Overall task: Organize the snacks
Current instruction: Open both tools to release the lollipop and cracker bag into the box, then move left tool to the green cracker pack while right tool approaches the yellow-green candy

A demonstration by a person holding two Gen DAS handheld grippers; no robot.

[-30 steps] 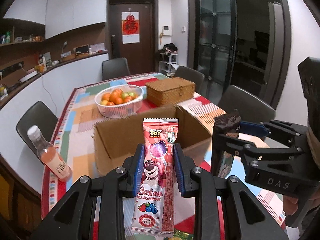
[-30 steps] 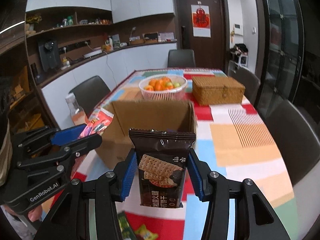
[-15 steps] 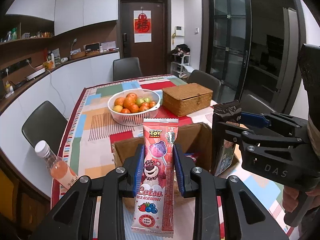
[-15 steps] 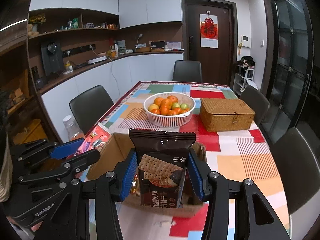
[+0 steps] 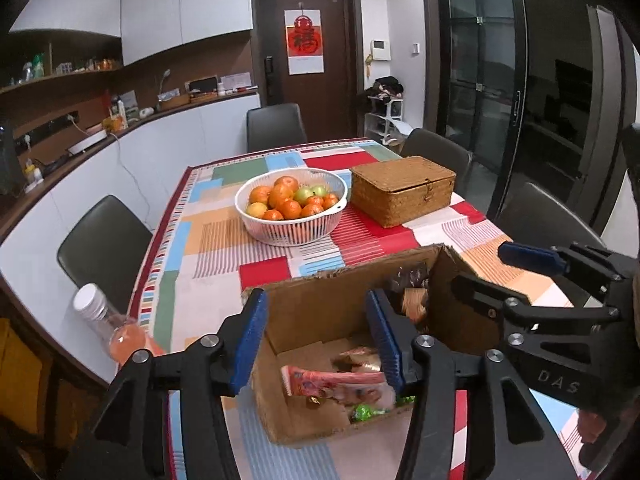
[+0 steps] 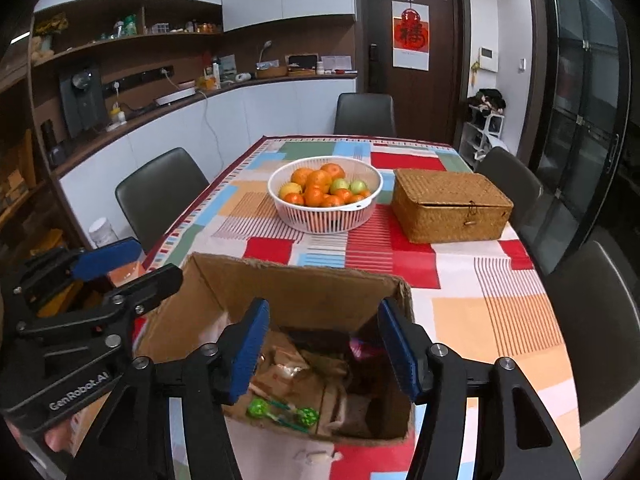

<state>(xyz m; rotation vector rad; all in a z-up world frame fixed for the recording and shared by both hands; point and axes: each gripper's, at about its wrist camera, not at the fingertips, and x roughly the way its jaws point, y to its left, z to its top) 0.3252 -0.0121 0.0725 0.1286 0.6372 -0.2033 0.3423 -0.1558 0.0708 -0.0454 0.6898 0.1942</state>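
Left gripper (image 5: 318, 336): my fingers spreading, nothing between | right gripper (image 6: 324, 346): likewise | pink snack packet (image 5: 336, 380): lying in cardboard box (image 5: 320, 312), biscuit pack perhaps beside it, blurred | fruit basket (image 5: 291, 210): 12 o'clock on bench (image 5: 208, 240)

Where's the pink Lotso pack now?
In the left wrist view the pink pack lies inside the cardboard box, near its front wall, next to green candy, below the left gripper.
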